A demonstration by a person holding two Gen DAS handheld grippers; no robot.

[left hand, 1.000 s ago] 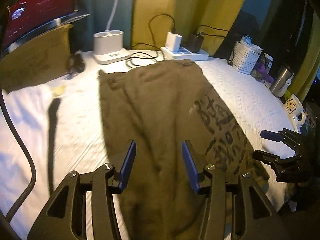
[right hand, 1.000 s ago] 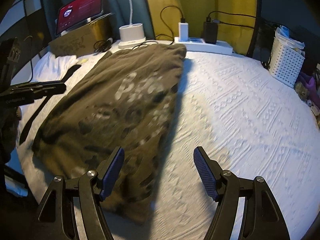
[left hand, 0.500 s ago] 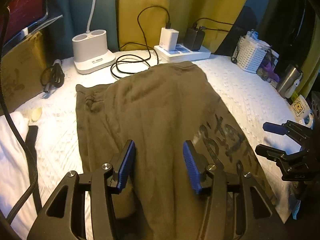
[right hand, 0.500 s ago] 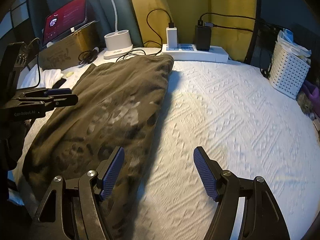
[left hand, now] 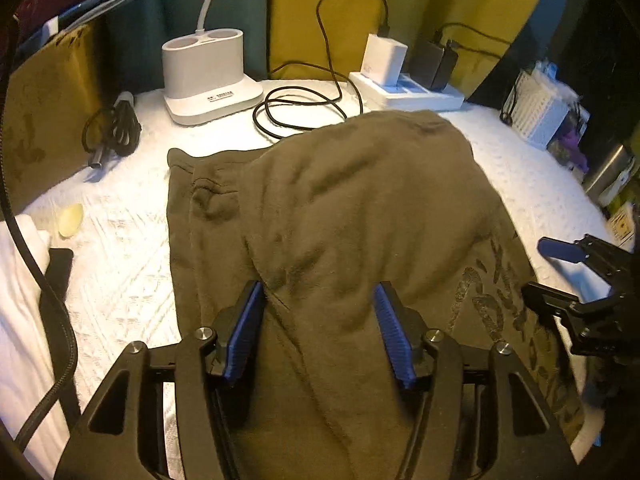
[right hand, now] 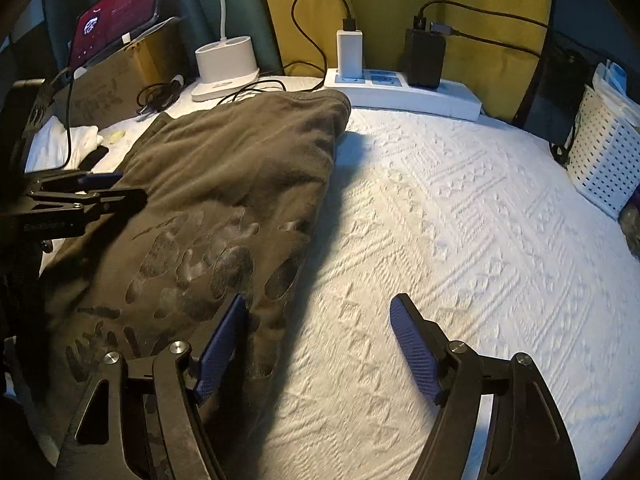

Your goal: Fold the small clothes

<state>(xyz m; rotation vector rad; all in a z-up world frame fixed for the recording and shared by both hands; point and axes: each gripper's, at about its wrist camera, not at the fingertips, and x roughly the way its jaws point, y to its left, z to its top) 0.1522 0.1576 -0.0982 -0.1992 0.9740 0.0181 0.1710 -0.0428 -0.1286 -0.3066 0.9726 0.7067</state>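
From my left wrist view, my left gripper (left hand: 318, 330) hangs over the one olive garment (left hand: 340, 216), which lies spread on the white cover (left hand: 120, 264). My two blue pads (left hand: 246, 328) stand apart and are opening. Cloth shows in the gap between them, but I cannot tell whether the pads touch it, and nothing is pinched. At the right edge I see my right gripper (left hand: 556, 272), its two fingers parted over the garment's printed side. Behind the garment stand one white lamp base (left hand: 208, 76) and one power strip (left hand: 408, 94) carrying two chargers, one white (left hand: 384, 60) and one black (left hand: 434, 64). One loose black cable coil (left hand: 300, 110) lies between base and strip, and one bundled cable (left hand: 116, 128) lies to the left. One small yellowish object (left hand: 71, 219) sits on the cover at the left. One white basket (left hand: 540, 112) stands far right.

From my right wrist view, my right gripper (right hand: 320, 340) is wide and opening, with nothing held. Its left pad sits over the garment's (right hand: 240, 172) right edge, its right pad over bare cover (right hand: 460, 240). The garment fills the left half, dark print nearest me, its far end just short of the strip (right hand: 400, 94). My left gripper (right hand: 104, 188) reaches in from the left above the cloth. I count one lamp base (right hand: 226, 66), two chargers, one basket (right hand: 604, 160), one red-lit screen (right hand: 116, 12) and one cardboard box (right hand: 120, 80) below it.
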